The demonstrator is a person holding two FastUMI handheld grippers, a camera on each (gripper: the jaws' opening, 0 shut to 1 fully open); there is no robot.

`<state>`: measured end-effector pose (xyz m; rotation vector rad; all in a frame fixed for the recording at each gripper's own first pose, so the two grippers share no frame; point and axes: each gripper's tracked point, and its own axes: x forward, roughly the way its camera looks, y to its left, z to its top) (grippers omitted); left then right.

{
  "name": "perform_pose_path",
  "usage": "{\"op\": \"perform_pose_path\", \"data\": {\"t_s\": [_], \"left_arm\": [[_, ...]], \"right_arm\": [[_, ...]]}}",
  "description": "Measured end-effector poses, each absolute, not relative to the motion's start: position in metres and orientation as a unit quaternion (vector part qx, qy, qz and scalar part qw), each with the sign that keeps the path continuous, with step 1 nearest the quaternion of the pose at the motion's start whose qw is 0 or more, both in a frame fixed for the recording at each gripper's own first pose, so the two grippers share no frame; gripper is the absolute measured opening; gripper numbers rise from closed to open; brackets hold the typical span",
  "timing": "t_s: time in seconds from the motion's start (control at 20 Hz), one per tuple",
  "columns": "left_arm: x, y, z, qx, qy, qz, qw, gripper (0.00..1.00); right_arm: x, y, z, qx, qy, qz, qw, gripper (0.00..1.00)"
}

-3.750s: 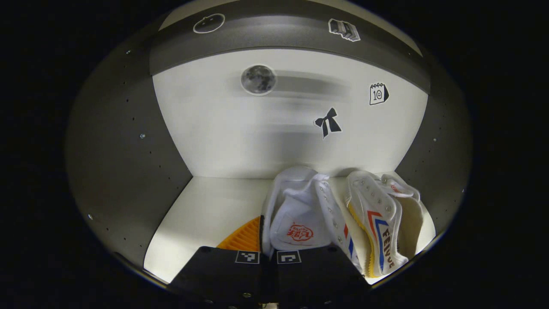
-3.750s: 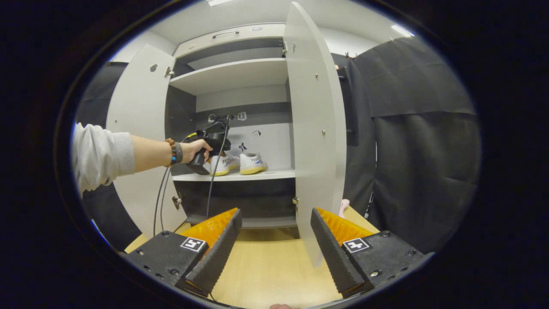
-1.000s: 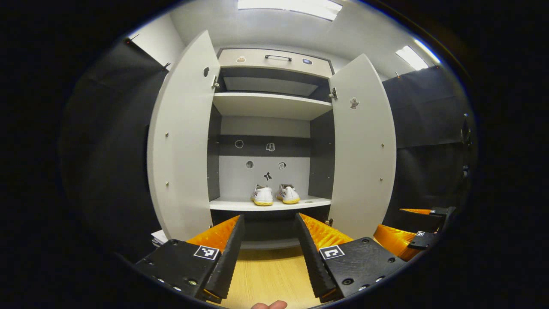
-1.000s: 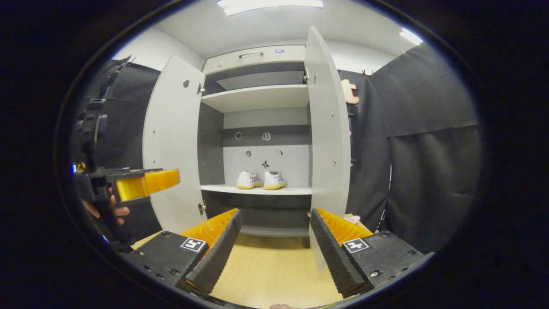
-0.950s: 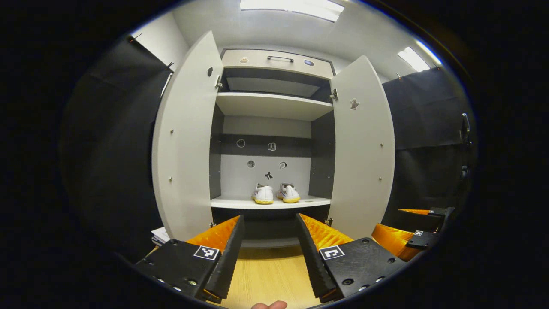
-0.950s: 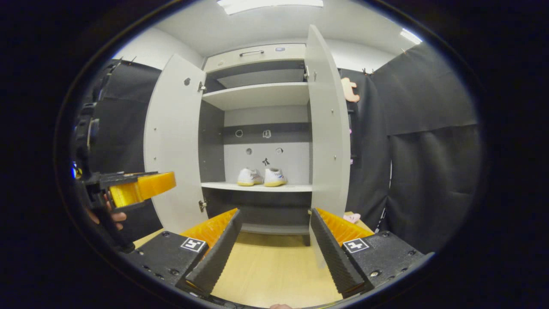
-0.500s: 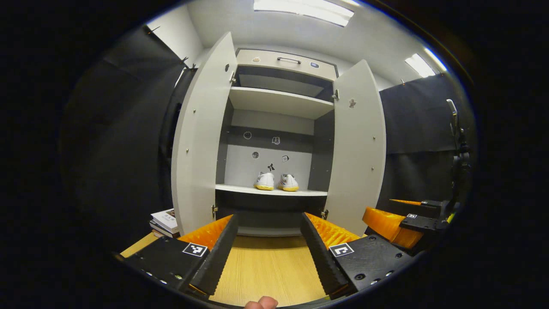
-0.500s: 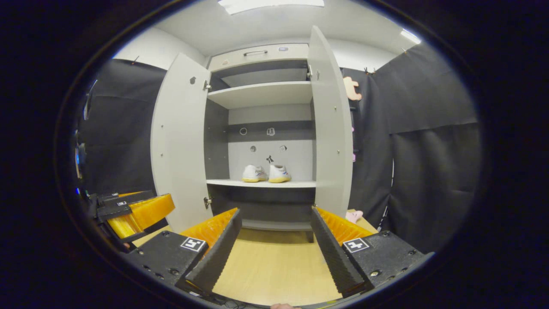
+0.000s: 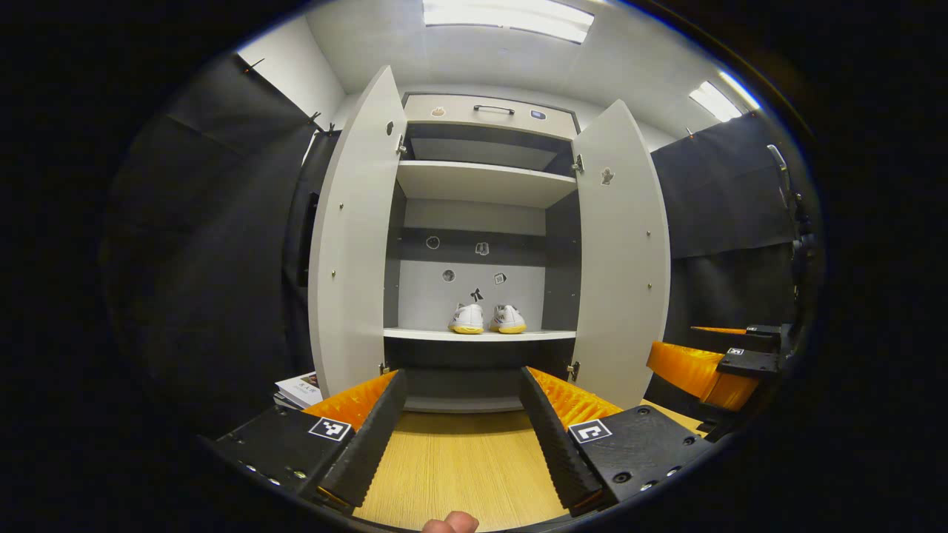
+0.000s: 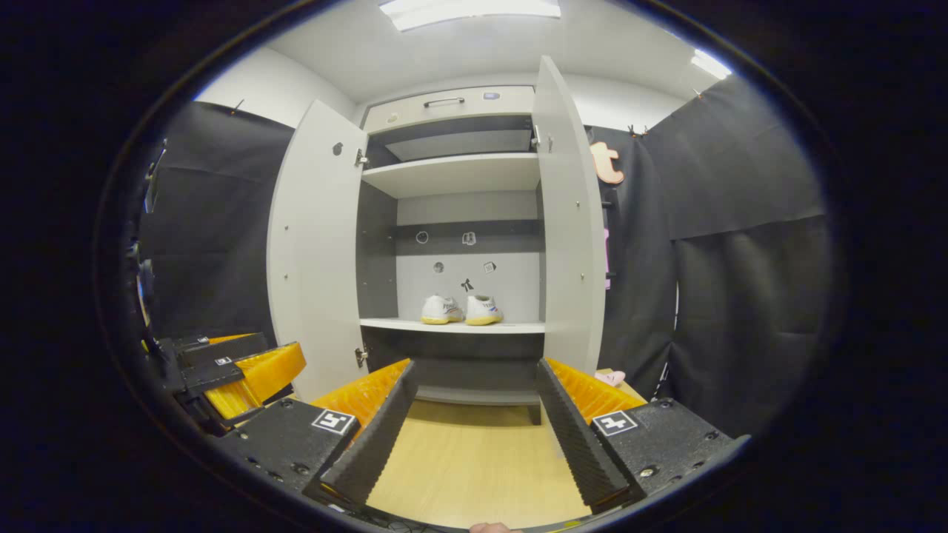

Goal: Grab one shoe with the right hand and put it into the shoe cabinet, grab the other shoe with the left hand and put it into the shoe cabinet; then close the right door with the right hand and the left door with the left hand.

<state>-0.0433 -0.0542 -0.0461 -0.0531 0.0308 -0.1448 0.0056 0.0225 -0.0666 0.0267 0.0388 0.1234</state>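
So right door (image 10: 570, 222) stood edge-on just right of my right gripper (image 10: 474, 414); both sets of jaws parted, empty.

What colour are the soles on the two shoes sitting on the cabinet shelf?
Yellow soles under white uppers on both shoes; clearest in the right gripper view.

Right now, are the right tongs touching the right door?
Apart. In the right gripper view the right tongs are open over the wooden floor, well short of the right door, which stands wide open ahead.
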Motion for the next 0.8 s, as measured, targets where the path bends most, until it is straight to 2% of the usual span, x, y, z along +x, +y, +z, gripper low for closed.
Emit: {"op": "perform_pose_path", "data": {"t_s": [0.5, 0.8], "left_arm": [[-0.045, -0.047, -0.049, -0.037, 0.022, -0.065, 0.997, 0.91], [-0.046, -0.042, -0.052, -0.037, 0.028, -0.062, 0.997, 0.91]], "right_arm": [[-0.01, -0.001, -0.052, 0.013, 0.009, 0.038, 0.999, 1.0], [-0.016, -0.048, -0.032, 0.01, -0.01, -0.006, 1.0, 1.0]]}}
